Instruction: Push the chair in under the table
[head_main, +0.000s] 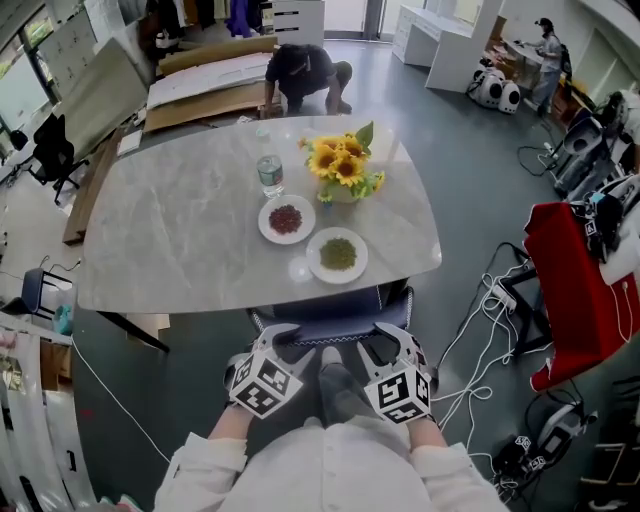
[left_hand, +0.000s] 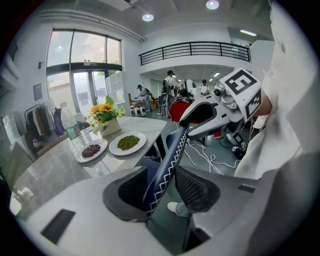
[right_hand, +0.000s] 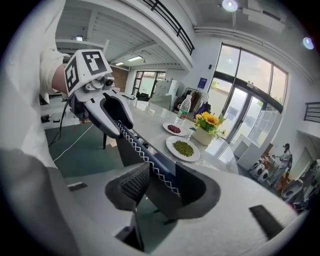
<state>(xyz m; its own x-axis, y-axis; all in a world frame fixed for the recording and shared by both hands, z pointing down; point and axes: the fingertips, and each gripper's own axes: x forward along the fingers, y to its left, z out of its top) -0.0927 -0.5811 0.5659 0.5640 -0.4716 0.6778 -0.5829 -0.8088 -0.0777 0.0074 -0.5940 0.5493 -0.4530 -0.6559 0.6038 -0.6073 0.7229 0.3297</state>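
From the head view, the chair (head_main: 330, 325) stands at the near edge of the counter (head_main: 180, 230), its seat hidden beneath the slab and only the back showing just outside that edge. The left tool (head_main: 283, 340) and the right tool (head_main: 390, 340) sit on the back's two ends, probably so that a push runs straight rather than slewing the chair. Two plates (head_main: 338, 254), a bottle (head_main: 270, 175) and sunflowers (head_main: 340, 165) stand toward the counter's middle and far side. In the left gripper view the jaws straddle the stitched backrest (left_hand: 170, 150) and look clamped on it, standing wide because the padded rim is thick. The right gripper view shows the same: its pads close on the rim. The task looks nearly finished, with little travel left.
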